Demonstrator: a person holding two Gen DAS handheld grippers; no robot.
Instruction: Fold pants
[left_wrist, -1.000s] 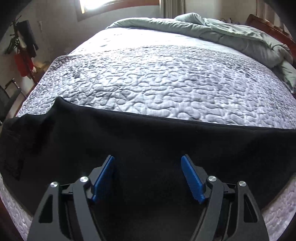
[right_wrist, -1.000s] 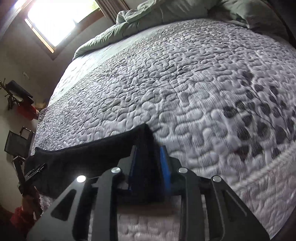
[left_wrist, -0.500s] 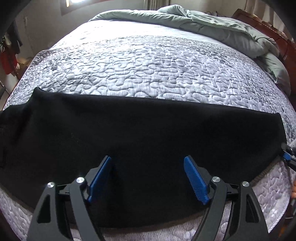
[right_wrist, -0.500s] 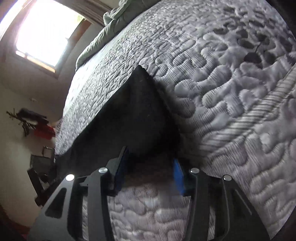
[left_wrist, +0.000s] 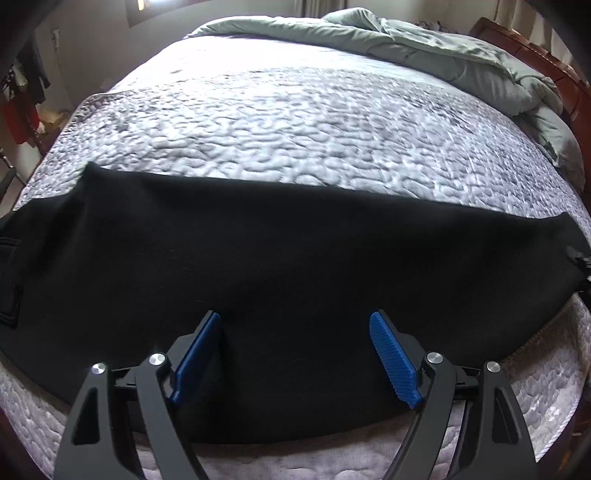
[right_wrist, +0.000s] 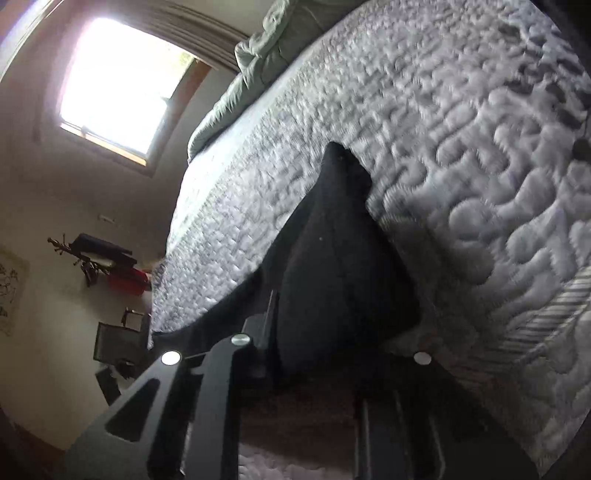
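Black pants (left_wrist: 280, 254) lie flat in a long band across the near edge of the quilted bed (left_wrist: 295, 122). My left gripper (left_wrist: 295, 354) is open, its blue pads wide apart just above the pants' middle, holding nothing. In the right wrist view the pants' end (right_wrist: 343, 236) lies by the bed's edge. My right gripper (right_wrist: 332, 354) sits low at that end; its jaws look spread and in shadow, and the cloth lies between or just beyond them. The right gripper also shows in the left wrist view (left_wrist: 581, 266) at the pants' right end.
A green duvet (left_wrist: 443, 48) is bunched at the head of the bed by a wooden headboard (left_wrist: 554, 74). A bright window (right_wrist: 122, 85) and a chair (right_wrist: 118, 343) with clothes racks stand beyond the bed's left side.
My right gripper was shut on the pants' end a second ago; it has opened, dropped lower and tilted. My left gripper has stayed open and drawn back a little over the pants.
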